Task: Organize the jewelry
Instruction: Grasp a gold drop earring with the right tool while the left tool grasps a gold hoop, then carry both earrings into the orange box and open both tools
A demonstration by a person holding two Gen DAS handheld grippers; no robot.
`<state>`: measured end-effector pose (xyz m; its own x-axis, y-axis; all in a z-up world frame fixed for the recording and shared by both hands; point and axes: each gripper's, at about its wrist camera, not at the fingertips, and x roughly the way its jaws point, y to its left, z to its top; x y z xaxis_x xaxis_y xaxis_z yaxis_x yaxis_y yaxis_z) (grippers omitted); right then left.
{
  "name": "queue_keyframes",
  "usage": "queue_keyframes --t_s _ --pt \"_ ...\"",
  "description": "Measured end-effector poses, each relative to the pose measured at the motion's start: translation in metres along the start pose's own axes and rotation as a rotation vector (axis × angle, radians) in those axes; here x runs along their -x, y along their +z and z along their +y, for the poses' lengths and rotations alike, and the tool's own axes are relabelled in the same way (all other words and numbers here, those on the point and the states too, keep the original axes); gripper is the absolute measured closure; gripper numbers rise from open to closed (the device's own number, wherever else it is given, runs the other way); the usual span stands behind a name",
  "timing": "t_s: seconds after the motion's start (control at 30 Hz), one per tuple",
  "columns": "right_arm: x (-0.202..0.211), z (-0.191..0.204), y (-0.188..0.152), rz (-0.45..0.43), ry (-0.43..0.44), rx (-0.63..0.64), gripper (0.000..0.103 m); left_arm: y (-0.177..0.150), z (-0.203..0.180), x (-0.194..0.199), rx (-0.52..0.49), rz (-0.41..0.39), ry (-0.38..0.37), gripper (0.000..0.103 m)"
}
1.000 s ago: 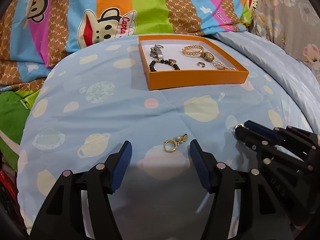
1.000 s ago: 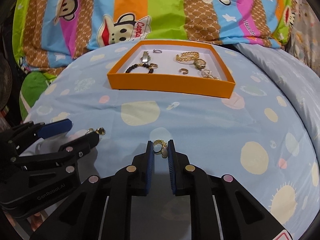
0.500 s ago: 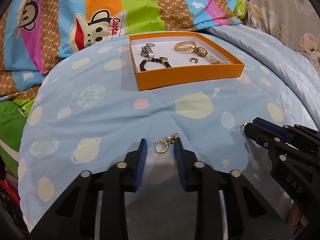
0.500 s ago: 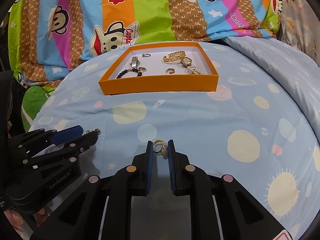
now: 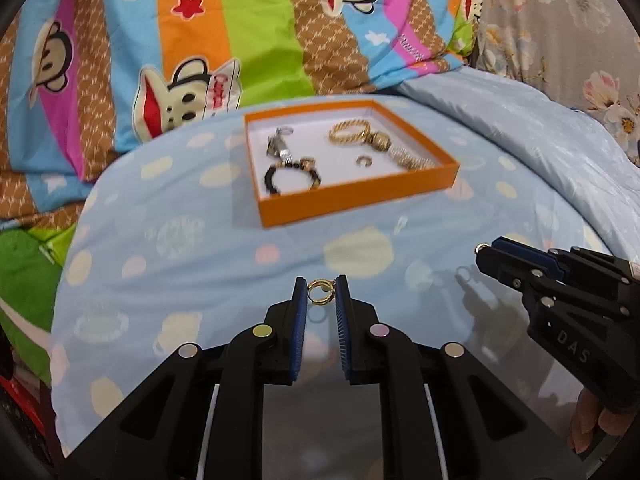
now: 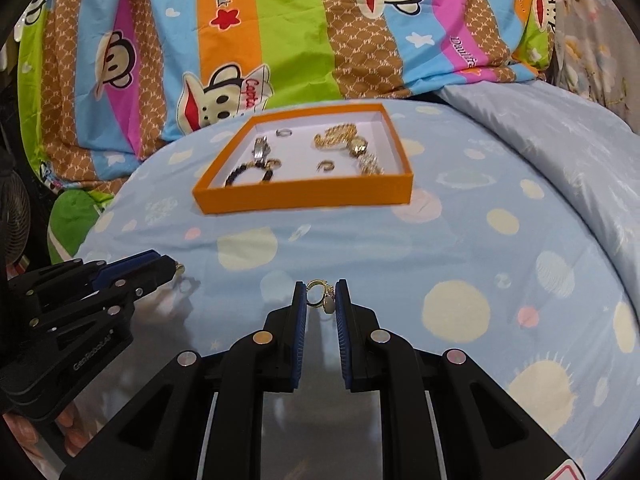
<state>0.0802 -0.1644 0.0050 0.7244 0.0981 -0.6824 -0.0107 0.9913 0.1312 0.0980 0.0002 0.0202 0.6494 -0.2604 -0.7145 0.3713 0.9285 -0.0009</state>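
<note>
Jaws both nipped: left gripper on gold hoop; right gripper on charm earring.

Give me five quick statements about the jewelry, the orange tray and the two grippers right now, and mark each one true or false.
1. The left gripper is closed on a gold hoop earring. True.
2. The right gripper is open and holds nothing. False: it pinches a gold earring with a pale drop.
3. The orange tray holds no jewelry. False: several pieces lie in it, among them a black bead bracelet and a gold chain bracelet.
4. The tray sits on the light blue bedspread, in front of the striped monkey-print quilt. True.
5. Both earrings already lie inside the tray. False: each is in a gripper, on the near side of the tray.
</note>
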Motion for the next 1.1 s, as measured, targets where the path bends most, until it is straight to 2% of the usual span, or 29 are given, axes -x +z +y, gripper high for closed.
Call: queue_keyframes --t_s 0.3,0.57,0.8,1.1 --pt "-0.012 -0.014 0.068 -0.077 -0.018 -0.008 0.090 0.071 0.008 -0.007 0.021 -0.107 0.027 0.089" --pt "-0.055 -0.010 0.108 -0.073 0.009 0.003 0.090 0.116 0.025 -0.047 0.077 -0.126 0.051 0.089" --pt "-0.092 -0.002 0.116 -0.048 0.016 0.022 0.089 0.127 0.024 -0.087 0.095 -0.092 0.053 0.089" --pt "-0.113 -0.009 0.114 -0.032 0.019 -0.001 0.089 0.125 0.022 -0.110 0.089 -0.080 0.061 0.089"
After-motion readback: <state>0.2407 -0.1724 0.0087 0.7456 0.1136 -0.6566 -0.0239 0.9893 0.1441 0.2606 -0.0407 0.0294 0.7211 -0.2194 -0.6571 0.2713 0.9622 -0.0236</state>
